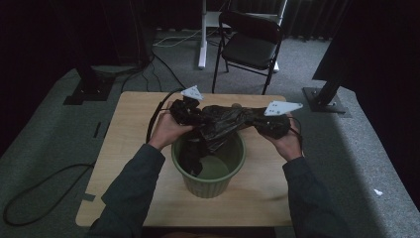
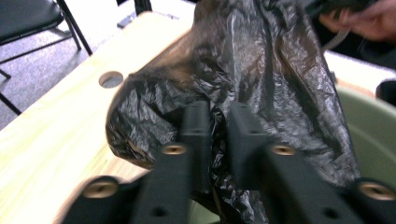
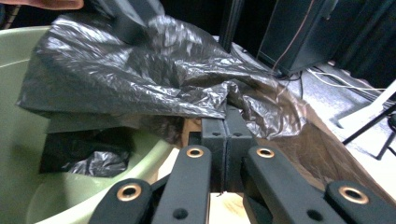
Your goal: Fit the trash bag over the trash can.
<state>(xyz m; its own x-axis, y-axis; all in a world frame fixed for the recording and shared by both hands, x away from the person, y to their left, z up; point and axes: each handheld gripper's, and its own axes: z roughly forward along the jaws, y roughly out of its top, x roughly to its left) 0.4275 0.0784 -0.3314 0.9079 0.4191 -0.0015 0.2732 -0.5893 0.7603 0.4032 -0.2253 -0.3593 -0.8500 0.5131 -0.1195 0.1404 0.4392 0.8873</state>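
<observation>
Overhead, bag hung stretched above bin; left gripper and right gripper each clamped an edge; table bare around.

We see a crinkled black plastic bag stretched above the green ribbed bin, one end drooping inside.

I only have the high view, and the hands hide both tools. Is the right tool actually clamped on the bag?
Observer: Yes; its own view shows the right tool with jaws pressed together on an edge of the black bag.
Operator: And the left?
Observer: The left tool pinches a bunched fold between its jaws.
Operator: Anything on the table behind the bag?
Observer: A round hole in the table top, just beyond it.
</observation>
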